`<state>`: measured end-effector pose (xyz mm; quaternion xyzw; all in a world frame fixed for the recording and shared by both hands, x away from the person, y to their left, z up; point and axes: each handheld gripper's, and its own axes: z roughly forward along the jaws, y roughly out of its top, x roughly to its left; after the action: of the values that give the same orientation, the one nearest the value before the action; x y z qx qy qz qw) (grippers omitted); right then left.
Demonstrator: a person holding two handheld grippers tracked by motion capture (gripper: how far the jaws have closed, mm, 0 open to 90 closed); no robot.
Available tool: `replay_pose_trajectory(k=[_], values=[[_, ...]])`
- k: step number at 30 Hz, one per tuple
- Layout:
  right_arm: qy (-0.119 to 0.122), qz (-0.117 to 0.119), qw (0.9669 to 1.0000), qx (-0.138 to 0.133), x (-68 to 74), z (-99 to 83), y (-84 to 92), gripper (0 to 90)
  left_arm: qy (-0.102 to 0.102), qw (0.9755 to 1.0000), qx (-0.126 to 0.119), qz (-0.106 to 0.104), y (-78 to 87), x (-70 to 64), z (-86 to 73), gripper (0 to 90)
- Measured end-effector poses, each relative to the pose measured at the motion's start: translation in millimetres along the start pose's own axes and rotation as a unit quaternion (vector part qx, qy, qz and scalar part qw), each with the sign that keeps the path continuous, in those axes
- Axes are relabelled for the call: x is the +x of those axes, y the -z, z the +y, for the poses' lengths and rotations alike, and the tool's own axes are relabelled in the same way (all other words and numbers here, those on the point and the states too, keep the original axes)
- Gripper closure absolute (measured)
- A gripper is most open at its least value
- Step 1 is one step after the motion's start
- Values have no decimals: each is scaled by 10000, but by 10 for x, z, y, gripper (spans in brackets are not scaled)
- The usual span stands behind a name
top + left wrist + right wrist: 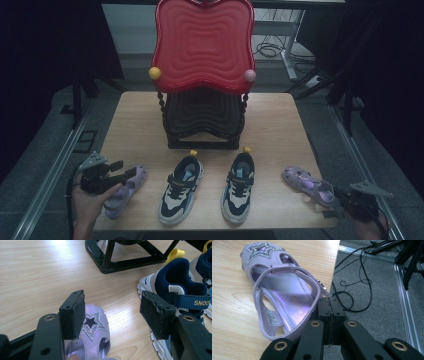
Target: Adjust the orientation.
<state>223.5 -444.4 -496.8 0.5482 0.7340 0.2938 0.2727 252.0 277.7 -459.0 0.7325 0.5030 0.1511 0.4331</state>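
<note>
On a pale wooden bench, a lilac strappy child's sandal with a glittery star on its toe lies at the near left corner, its partner sandal at the near right corner, and two navy-and-white trainers sit between them along the near edge. The left hand-held gripper hovers over the left sandal's toe with its jaws wide apart. The right hand-held gripper, pads pressed together, is at the right sandal's heel strap; whether it pinches the strap is unclear.
</note>
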Motion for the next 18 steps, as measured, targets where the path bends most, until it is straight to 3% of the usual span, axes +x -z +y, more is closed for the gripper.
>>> replay_pose_trajectory(k=[18], values=[[215,544,9982,115,152,46,26,895,29,10000,-4,-4,15,24,-7,374]])
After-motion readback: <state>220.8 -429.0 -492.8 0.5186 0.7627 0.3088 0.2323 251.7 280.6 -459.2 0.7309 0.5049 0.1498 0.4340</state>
